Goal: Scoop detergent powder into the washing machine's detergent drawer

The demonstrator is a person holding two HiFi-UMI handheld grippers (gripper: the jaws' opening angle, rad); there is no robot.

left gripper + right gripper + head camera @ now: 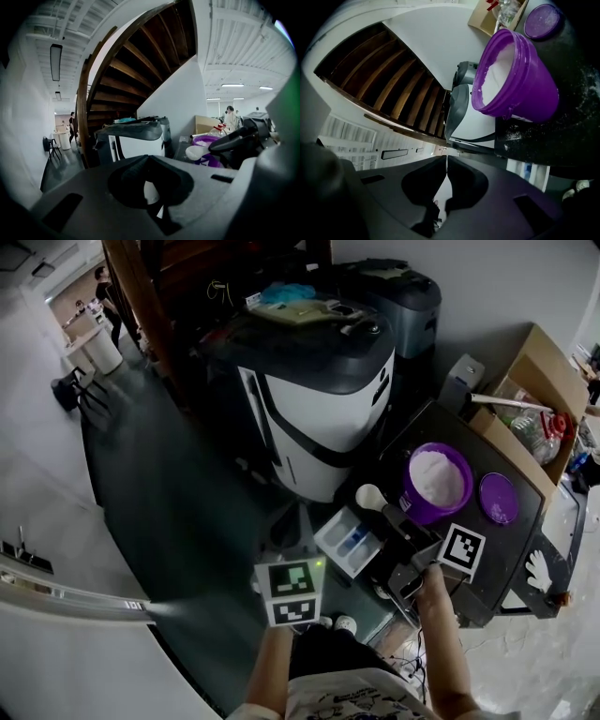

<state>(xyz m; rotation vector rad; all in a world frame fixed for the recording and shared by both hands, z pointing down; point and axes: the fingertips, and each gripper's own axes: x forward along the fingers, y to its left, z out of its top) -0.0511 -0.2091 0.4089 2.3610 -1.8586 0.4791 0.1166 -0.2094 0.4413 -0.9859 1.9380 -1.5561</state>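
Note:
The white-and-black washing machine (319, 399) stands ahead of me. Its white detergent drawer (349, 542) is pulled out toward me, with a blue mark inside. A purple bucket (437, 486) of white powder sits on the black table (511, 554), its purple lid (498, 498) lying to the right. My right gripper (394, 519) is shut on the handle of a white scoop (369, 495), which hangs between bucket and drawer. The scoop (197, 152) also shows in the left gripper view. My left gripper (292, 570) sits just left of the drawer, jaws shut, nothing visibly held.
A cardboard box (534, 395) with bottles stands behind the table. A second dark machine (394, 296) is at the back. A wooden staircase (141, 306) rises on the left, and a person (105, 292) stands far off. A white glove (537, 570) lies at the table's right corner.

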